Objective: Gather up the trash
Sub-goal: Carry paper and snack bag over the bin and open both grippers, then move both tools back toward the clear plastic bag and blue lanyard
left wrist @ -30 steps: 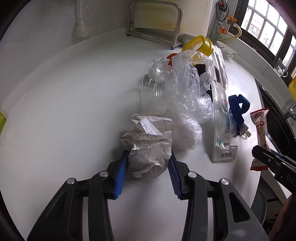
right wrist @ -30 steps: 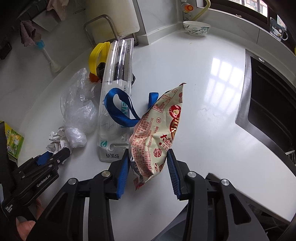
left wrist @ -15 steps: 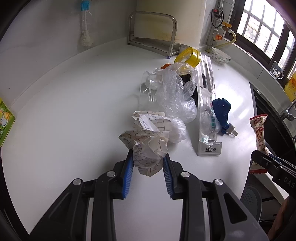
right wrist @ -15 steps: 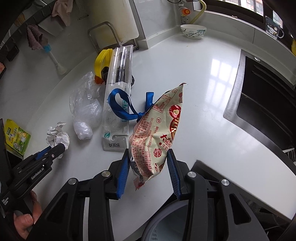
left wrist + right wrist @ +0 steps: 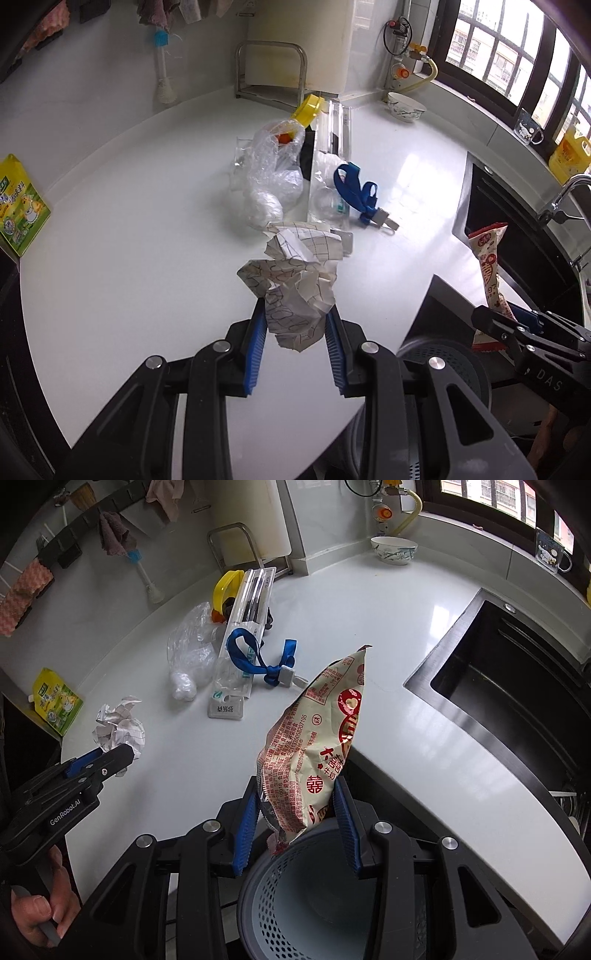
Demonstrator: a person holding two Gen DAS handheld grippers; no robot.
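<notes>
The crumpled paper point(image 5: 295, 288) is clamped between the pads of the left gripper point(image 5: 295, 332), lifted clear of the tabletop point(image 5: 129, 258) near its front edge. The snack wrapper point(image 5: 317, 746) is pinched upright in the right gripper point(image 5: 299, 812), past the tabletop's edge, directly above the perforated bin point(image 5: 314, 904).

each fisheye sits just behind its own fingers, looking steeply down along them at the white desk point(image 5: 122, 240). the left view faces toward the window; the right looks from farther right, over the bin point(image 5: 314, 904). both share the blue lanyard point(image 5: 354, 188) and the clear packaging.
</notes>
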